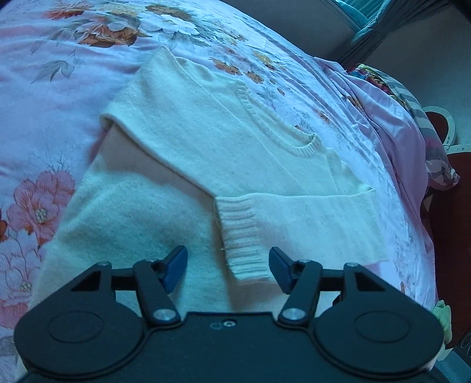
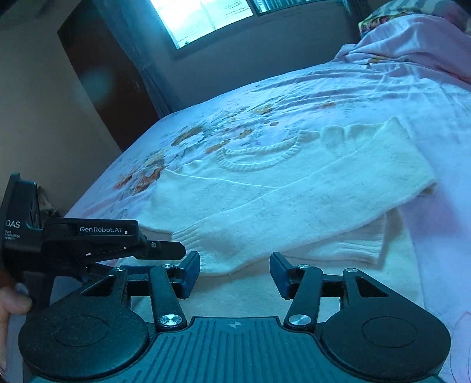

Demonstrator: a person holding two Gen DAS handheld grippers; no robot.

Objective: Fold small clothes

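Note:
A small cream knitted sweater (image 1: 206, 141) lies flat on the bed, its ribbed neckline (image 1: 297, 144) toward the far right. Both sleeves are folded across the body; a ribbed cuff (image 1: 244, 238) lies just ahead of my left gripper (image 1: 228, 266), which is open and empty above the sweater's lower part. In the right wrist view the sweater (image 2: 294, 194) fills the middle, a sleeve cuff (image 2: 203, 238) pointing left. My right gripper (image 2: 235, 272) is open and empty just short of that sleeve. The left gripper's body (image 2: 97, 235) shows at the left, held by a hand.
The bed has a pink floral sheet (image 1: 53, 88). A bunched pink quilt and pillow (image 2: 412, 38) lie at the bed's far end. A window (image 2: 203, 17) and a dark door (image 2: 103, 73) stand behind. The bed's edge and dark floor (image 1: 441, 221) are at the right.

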